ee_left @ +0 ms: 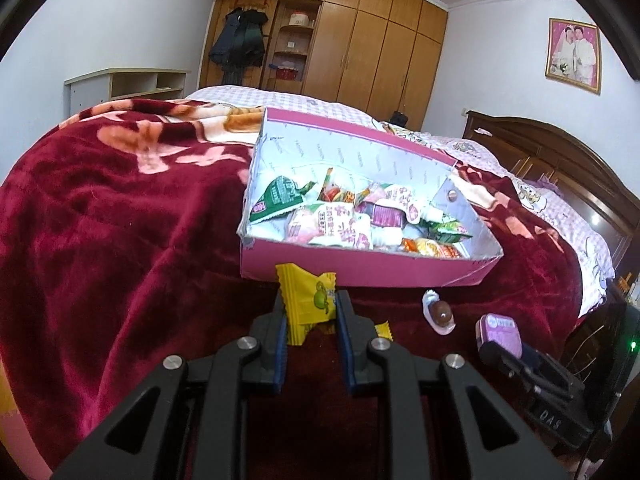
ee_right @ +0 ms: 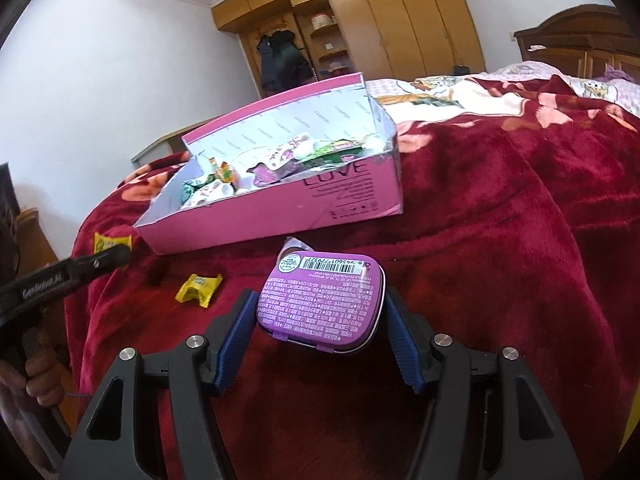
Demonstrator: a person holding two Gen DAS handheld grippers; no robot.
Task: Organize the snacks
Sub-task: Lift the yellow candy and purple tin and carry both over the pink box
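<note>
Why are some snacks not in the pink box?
Stray ones lie on the red blanket outside the pink box: a yellow candy and a brown sweet in clear wrap. The box's near corner looks torn.

Location: a bedroom in a private home. Indicators: a bed [ee_left: 120, 208] covered by a dark red floral blanket [ee_left: 100, 240], a carved wooden headboard [ee_left: 560, 152], a full-height wooden wardrobe [ee_left: 372, 40] along the far wall, dark clothing [ee_left: 240, 36] hanging beside it, and a framed wedding portrait [ee_left: 575, 55] on the wall.
</note>
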